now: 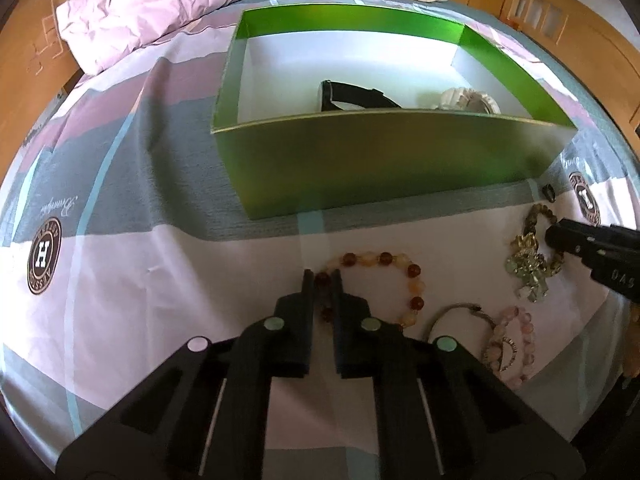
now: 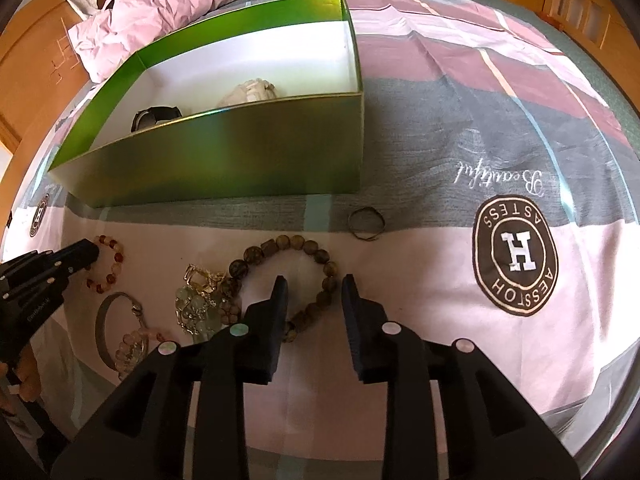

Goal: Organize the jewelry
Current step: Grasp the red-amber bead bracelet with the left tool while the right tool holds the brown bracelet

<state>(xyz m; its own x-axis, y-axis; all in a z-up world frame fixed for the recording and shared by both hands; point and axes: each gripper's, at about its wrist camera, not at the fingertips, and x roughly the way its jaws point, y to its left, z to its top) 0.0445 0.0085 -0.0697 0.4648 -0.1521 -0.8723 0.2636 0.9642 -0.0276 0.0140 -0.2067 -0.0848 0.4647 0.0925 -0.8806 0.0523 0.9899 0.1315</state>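
Your left tongs (image 1: pixel 323 276) are clamped on the amber bead bracelet (image 1: pixel 400 276): the two tips pinch a dark red bead at the near left part of the loop, and the rest of the loop lies flat on the bedsheet (image 1: pixel 160 280) to the right of the tips. From the right wrist view the same tongs come in from the left edge with their tip on that bracelet.

Your right tongs (image 2: pixel 313 285) stand apart, with nothing pressed between the pads. The brown bead bracelet (image 2: pixel 280 246) curves around them: its right side runs down through the gap between the two fingers, close to the left one, but I cannot tell whether either pad touches it.

Just left of the brown bracelet lies a tangle of gold chain with pale green stones (image 2: pixel 198 304), touching it. Further left sit a grey bangle (image 2: pixel 102 320) and a pink bead bracelet (image 2: pixel 134 346) that overlap each other. A thin metal ring (image 2: pixel 366 224) lies alone beyond the brown bracelet, near the box corner.

The green box (image 2: pixel 224 156) stands open on the sheet behind all of the jewelry. Inside it, on the white floor, are a black watch (image 2: pixel 156 116) and a white bracelet (image 2: pixel 250 92), side by side near the front wall. Crumpled pink bedding (image 1: pixel 152 4) lies beyond the box.
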